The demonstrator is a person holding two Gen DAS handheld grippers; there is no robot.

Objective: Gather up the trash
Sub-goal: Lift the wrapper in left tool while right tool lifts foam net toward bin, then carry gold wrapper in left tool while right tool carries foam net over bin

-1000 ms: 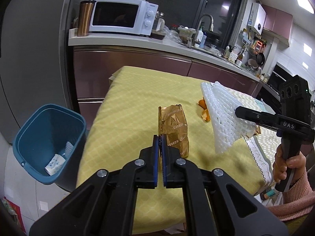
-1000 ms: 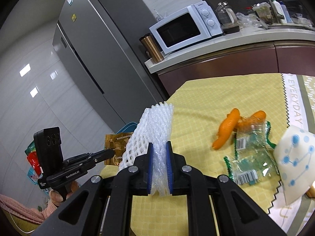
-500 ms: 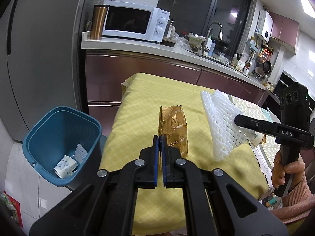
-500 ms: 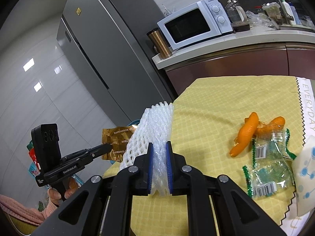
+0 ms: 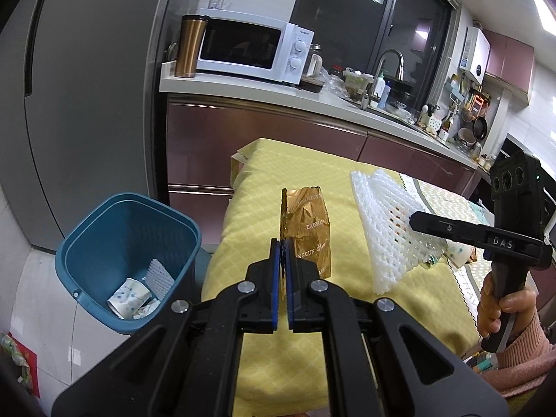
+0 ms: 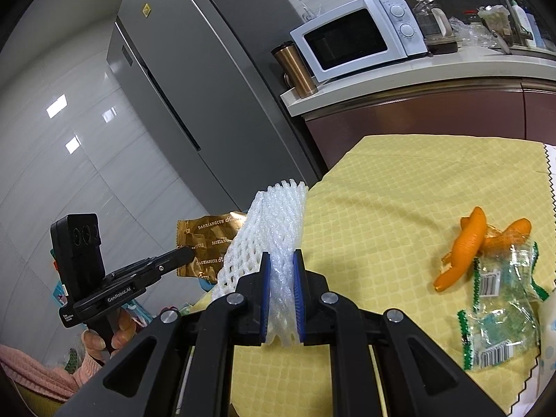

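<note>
My left gripper point(image 5: 282, 255) is shut on the edge of a gold foil snack wrapper point(image 5: 307, 227), held upright above the yellow tablecloth point(image 5: 312, 170). The same wrapper point(image 6: 205, 248) shows in the right wrist view, pinched by the left gripper point(image 6: 186, 253). My right gripper point(image 6: 280, 271) is shut on a white foam fruit net point(image 6: 267, 222), seen in the left wrist view as the net point(image 5: 385, 229) hanging from the right gripper point(image 5: 415, 220). A blue trash bin point(image 5: 125, 257) stands on the floor left of the table, with a paper cup point(image 5: 128, 299) and foam inside.
Orange peels point(image 6: 469, 243) and clear green-edged wrappers point(image 6: 500, 312) lie on the tablecloth at right. A grey fridge point(image 5: 87, 104) stands behind the bin. The counter point(image 5: 278, 90) carries a microwave point(image 5: 253, 50) and a copper tumbler point(image 5: 189, 47). A person's hand point(image 5: 500, 307) holds the right gripper.
Both grippers have moved left toward the table's bin end with their items still held. The bin now sits closer to the middle of the left wrist view.
</note>
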